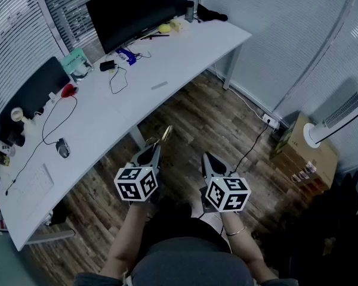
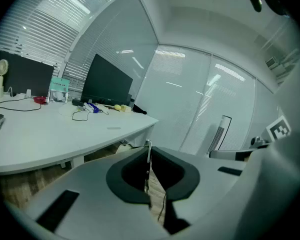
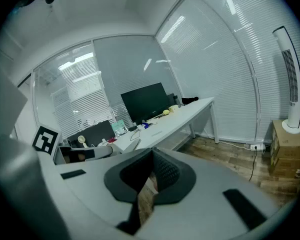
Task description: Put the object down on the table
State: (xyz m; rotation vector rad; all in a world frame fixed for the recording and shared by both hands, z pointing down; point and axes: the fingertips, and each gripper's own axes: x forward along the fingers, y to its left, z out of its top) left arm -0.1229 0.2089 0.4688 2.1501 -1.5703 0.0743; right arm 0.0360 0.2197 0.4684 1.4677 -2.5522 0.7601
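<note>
Two tools hang over the wood floor (image 1: 197,118), just beside the front edge of the table (image 1: 107,121). The left gripper (image 1: 156,146) is pinched tight on a thin flat object (image 1: 165,134) that points at the table. The right gripper (image 1: 206,159) has its jaws together and holds nothing. I think the best way is to lift the object over the table edge, go low over a bare spot, then let go. A cable (image 1: 116,83), a mouse (image 1: 62,148) and a monitor (image 1: 131,11) sit on the table, and the cable could get in the way.

Table (image 1: 185,58) smooth matt white; floor (image 1: 227,118) wood-grain planks; thin strip (image 1: 166,133) shiny gold metal; left tool (image 1: 157,145) matt grey plastic.
</note>
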